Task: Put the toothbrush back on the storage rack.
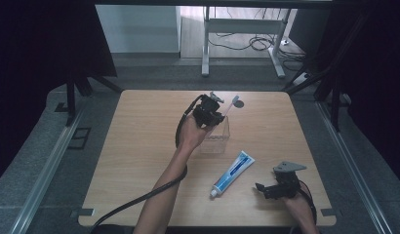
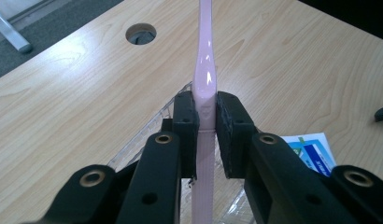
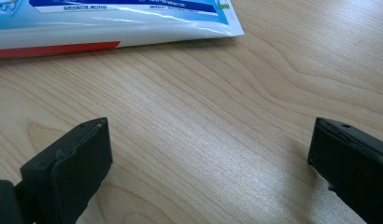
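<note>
- The right hand-held gripper (image 1: 266,187) rests low at the near right of the light wooden desk (image 1: 139,146), its black jaws spread wide and empty over bare wood.
- Just beside it, toward the middle, a white and blue toothpaste tube (image 1: 232,173) lies flat on the desk, cap end nearest the person.
- Farther in, a clear plastic rectangular box (image 1: 216,139) stands near the desk's centre.
- Above that box, the left hand-held gripper (image 2: 206,122) is clamped on the handle of a pale pink toothbrush (image 2: 204,70), which points away toward the far edge.
- A round cable hole (image 2: 141,33) sits in the desk near the far edge.
</note>
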`<action>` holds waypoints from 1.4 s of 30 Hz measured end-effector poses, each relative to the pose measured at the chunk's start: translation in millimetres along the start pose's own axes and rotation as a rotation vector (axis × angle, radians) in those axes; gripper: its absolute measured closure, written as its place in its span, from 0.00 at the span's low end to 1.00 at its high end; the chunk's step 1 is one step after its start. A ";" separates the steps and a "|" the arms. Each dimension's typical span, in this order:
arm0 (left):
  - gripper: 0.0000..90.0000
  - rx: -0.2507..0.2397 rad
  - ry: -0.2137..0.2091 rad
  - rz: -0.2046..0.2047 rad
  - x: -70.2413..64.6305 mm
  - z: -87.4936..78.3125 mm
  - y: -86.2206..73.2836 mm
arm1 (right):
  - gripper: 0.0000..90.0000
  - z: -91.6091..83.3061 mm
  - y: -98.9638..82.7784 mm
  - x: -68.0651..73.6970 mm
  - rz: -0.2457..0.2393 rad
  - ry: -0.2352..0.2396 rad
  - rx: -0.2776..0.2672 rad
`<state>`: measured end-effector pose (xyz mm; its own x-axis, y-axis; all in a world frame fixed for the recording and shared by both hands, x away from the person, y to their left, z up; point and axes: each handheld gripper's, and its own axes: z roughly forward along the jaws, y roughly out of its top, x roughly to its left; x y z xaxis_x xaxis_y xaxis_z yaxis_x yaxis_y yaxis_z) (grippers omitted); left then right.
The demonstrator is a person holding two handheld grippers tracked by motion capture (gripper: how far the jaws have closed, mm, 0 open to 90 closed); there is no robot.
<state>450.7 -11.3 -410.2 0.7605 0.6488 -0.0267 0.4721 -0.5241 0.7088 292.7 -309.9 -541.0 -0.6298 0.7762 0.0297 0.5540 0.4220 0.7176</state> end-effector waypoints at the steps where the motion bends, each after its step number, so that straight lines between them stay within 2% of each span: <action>1: 0.88 0.000 0.000 0.000 0.0 0.0 0.0 | 0.00 0.0 0.0 0.0 0.000 0.000 0.000; 10: 0.88 0.001 -0.001 -0.009 -1.4 9.6 -8.4 | 0.00 1.0 -0.2 0.2 0.000 0.002 0.006; 16: 0.88 0.031 0.008 0.016 -3.9 17.5 -15.1 | 0.00 1.5 -0.4 0.1 -0.003 0.001 0.009; 25: 0.88 0.055 0.019 0.024 -6.7 24.9 -20.2 | 0.00 1.1 -0.1 0.1 0.000 0.001 0.006; 28: 0.88 0.065 0.021 0.022 -7.5 27.8 -21.7 | 0.00 -2.0 1.6 0.3 -0.003 -0.004 -0.030; 42: 0.88 0.099 0.048 0.046 -10.1 34.0 -25.7 | 0.00 -0.9 1.2 0.6 -0.002 -0.001 -0.017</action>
<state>446.0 -23.1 -452.2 0.7610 0.6475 0.0398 0.4808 -0.6041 0.6355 292.5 -309.4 -539.5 -0.6302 0.7760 0.0277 0.5435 0.4154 0.7294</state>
